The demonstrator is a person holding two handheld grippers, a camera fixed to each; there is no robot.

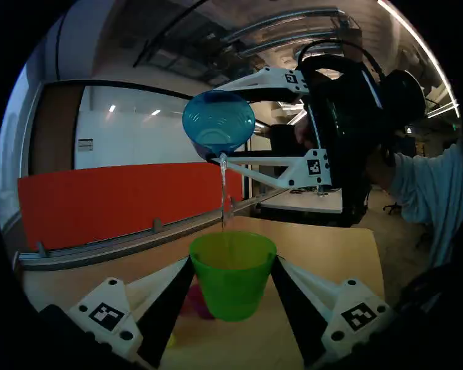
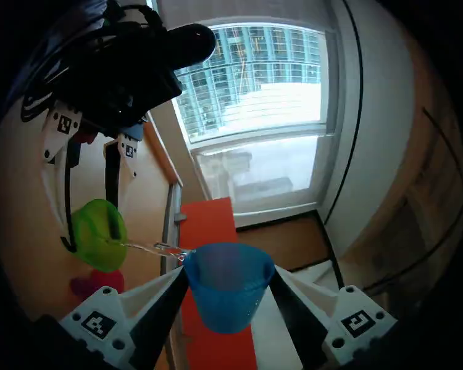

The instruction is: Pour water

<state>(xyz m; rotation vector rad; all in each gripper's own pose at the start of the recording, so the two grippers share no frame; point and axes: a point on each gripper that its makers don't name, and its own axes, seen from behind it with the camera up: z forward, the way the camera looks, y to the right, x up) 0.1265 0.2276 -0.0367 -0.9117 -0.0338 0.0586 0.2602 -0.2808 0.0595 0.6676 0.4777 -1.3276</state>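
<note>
Over surface (image 1: pixel 330 246), mid-pour | my right gripper (image 2: pixel 229 272) clamps tilted blue cup (image 2: pixel 225 299), stream (image 1: pixel 223 191) falling into green cup (image 1: pixel 233 283) held tight by my left gripper (image 1: pixel 231 264) | next: steady tilt, level off before overflow

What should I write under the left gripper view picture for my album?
A tipped blue cup pours a thin stream of water into the green cup held by the left gripper.

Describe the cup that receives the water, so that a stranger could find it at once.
Start at the wooden table by the orange panel. There, the left hand-held gripper holds an upright green cup. The blue cup above is tilted and pours a thin stream into it.
</note>
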